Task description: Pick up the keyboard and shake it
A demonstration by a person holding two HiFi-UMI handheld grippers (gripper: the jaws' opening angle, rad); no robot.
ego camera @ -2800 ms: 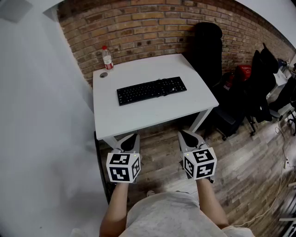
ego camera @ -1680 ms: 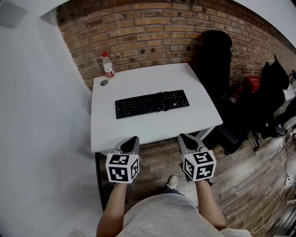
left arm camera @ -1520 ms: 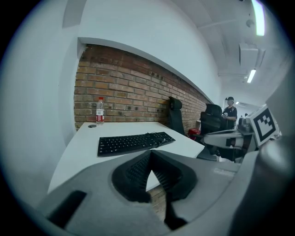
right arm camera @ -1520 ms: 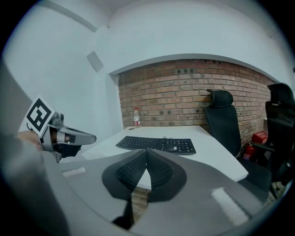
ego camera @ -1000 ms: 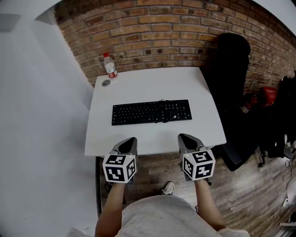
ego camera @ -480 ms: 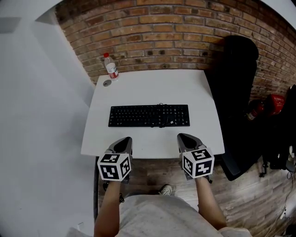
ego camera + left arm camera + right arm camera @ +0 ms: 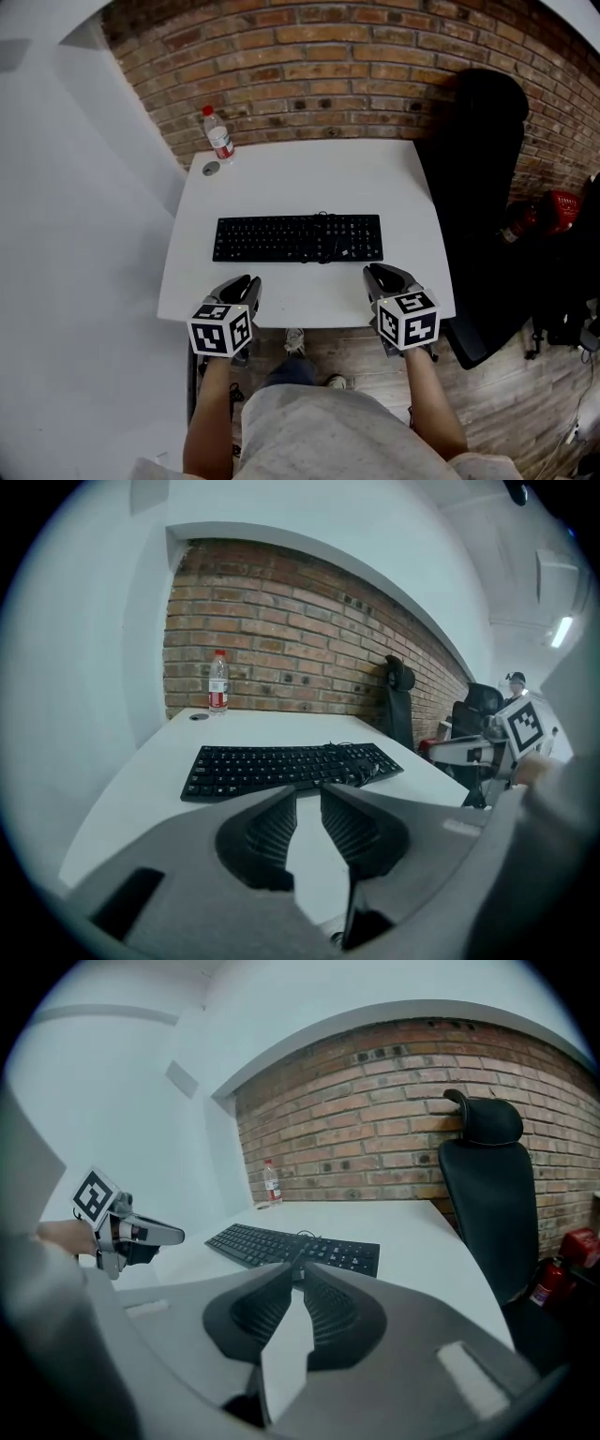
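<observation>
A black keyboard [image 7: 298,239] lies flat across the middle of the white table [image 7: 309,173], with its cable bunched on top near the centre. My left gripper [image 7: 246,281] hovers over the table's front edge, short of the keyboard's left half [image 7: 281,766]. My right gripper [image 7: 375,272] hangs by the front edge, short of the keyboard's right end [image 7: 295,1246]. In the left gripper view the left gripper [image 7: 307,789] shows a small gap; in the right gripper view the right gripper [image 7: 298,1267] shows a narrower one. Both pairs of jaws have just been opening, with nothing between them.
A clear bottle with a red cap [image 7: 218,134] stands at the table's far left corner, a small round lid [image 7: 210,170] beside it. A brick wall runs behind. A black office chair [image 7: 480,169] stands right of the table, and red gear [image 7: 553,211] lies further right on the wooden floor.
The person has stepped up to the table. Both grippers have moved forward and down to its front edge, and the keyboard now lies closer in front of them.
</observation>
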